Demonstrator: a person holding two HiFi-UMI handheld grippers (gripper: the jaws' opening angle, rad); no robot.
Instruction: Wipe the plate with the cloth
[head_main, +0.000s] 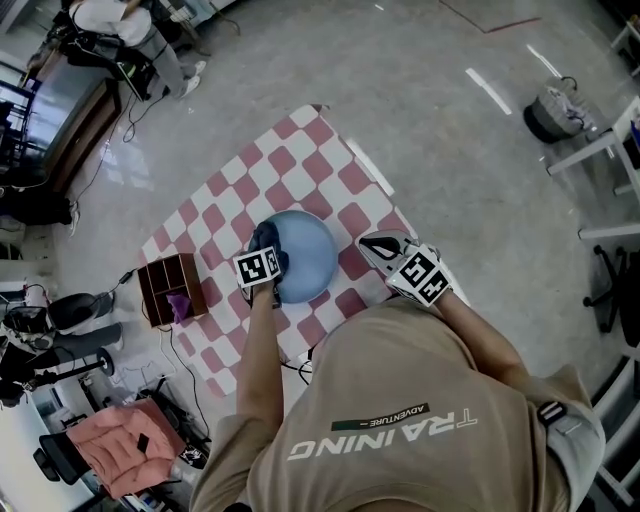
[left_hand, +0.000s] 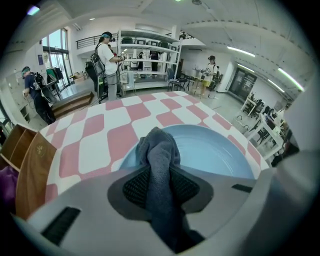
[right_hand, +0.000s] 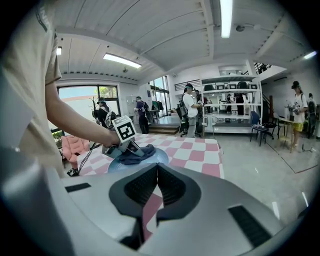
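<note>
Plate (head_main: 312, 252), one; cloth (head_main: 265, 240), one.

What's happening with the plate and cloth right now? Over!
Left gripper shut on cloth, cloth down on blue plate. Right gripper shut, empty, beside plate. Nothing else on plate.

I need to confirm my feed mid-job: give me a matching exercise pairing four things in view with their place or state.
1 cloth
2 plate
3 wooden box
4 right gripper

A empty, beside the plate
B light blue, on the checked table
C clamped in the left gripper
D at the table's left edge, purple item inside

Pairs: 1-C, 2-B, 3-D, 4-A
</note>
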